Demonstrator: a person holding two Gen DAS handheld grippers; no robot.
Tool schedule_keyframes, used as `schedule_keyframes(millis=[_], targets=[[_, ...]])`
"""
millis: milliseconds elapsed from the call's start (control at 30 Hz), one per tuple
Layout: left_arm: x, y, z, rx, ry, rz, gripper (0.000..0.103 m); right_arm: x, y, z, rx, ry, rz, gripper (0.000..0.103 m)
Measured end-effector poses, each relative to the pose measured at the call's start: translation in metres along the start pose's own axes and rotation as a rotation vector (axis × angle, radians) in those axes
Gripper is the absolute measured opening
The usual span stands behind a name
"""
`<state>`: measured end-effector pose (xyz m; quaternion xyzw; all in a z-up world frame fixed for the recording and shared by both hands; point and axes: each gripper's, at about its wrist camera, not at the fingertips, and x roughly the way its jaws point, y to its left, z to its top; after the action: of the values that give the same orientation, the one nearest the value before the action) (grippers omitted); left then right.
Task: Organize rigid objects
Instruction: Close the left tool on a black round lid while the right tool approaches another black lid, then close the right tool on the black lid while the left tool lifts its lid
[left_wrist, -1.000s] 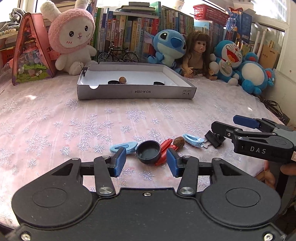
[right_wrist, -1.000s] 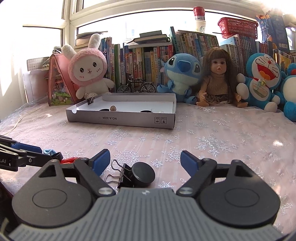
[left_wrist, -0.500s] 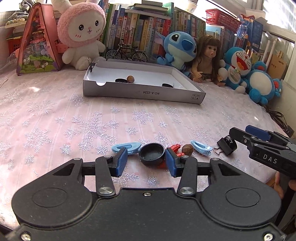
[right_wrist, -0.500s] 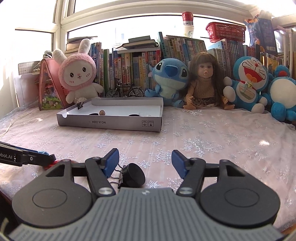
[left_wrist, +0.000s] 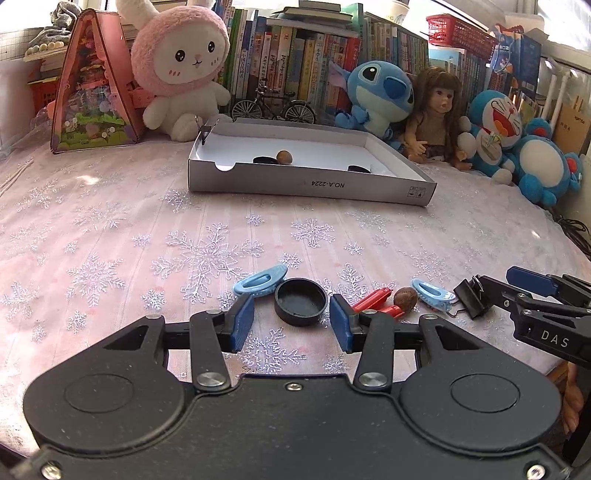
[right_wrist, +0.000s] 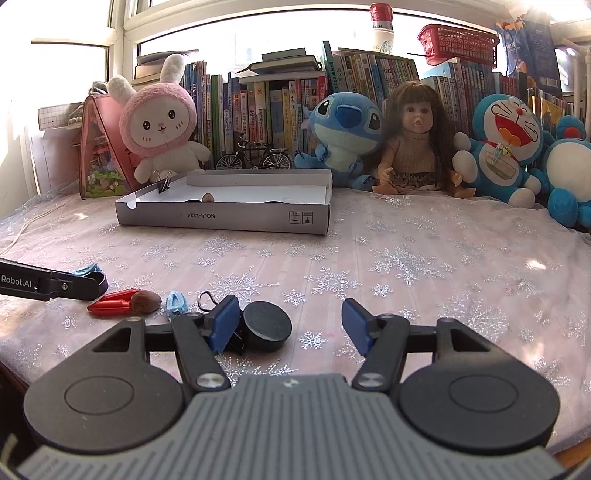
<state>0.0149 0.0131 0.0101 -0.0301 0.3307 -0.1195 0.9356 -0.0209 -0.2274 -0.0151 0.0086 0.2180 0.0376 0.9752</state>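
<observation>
Two claws work low over the tablecloth (left_wrist: 110, 229): the left gripper (left_wrist: 291, 323) stands partly open around an upturned black cap (left_wrist: 301, 301), untouching; the right gripper (right_wrist: 290, 325) is closing, a second cap (right_wrist: 267, 329) between its pads, a binder clip (right_wrist: 207, 314) half hidden. Only the left view shows a nut (left_wrist: 284, 157) clearly in the box (left_wrist: 310, 182), with open cloth between.

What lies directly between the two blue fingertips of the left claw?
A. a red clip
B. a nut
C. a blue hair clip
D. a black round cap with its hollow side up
D. In the left wrist view the black round cap sits hollow side up just ahead of the left claw, in its gap, while the red clip, the nut and the blue hair clip lie off to the sides.
</observation>
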Motion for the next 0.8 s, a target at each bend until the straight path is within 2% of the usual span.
schedule_keyframes(millis=[200, 400, 467, 533, 800], targets=[[0.002, -0.005, -0.003, 0.026, -0.015, 0.009, 0.037, 0.008, 0.003, -0.003, 0.03, 0.028, 0.021, 0.068], [0.006, -0.01, -0.004, 0.051, -0.024, 0.022, 0.037, 0.01, 0.009, -0.004, 0.02, 0.025, 0.023, 0.068], [0.008, -0.013, -0.004, 0.072, -0.027, 0.041, 0.037, 0.01, 0.01, -0.004, 0.016, 0.027, -0.005, 0.068], [0.009, -0.016, -0.005, 0.097, -0.029, 0.062, 0.038, 0.012, 0.012, -0.006, -0.02, 0.041, -0.094, 0.07], [0.012, -0.019, -0.009, 0.105, -0.049, 0.082, 0.039, 0.01, 0.006, -0.011, 0.0, 0.022, -0.102, 0.071]])
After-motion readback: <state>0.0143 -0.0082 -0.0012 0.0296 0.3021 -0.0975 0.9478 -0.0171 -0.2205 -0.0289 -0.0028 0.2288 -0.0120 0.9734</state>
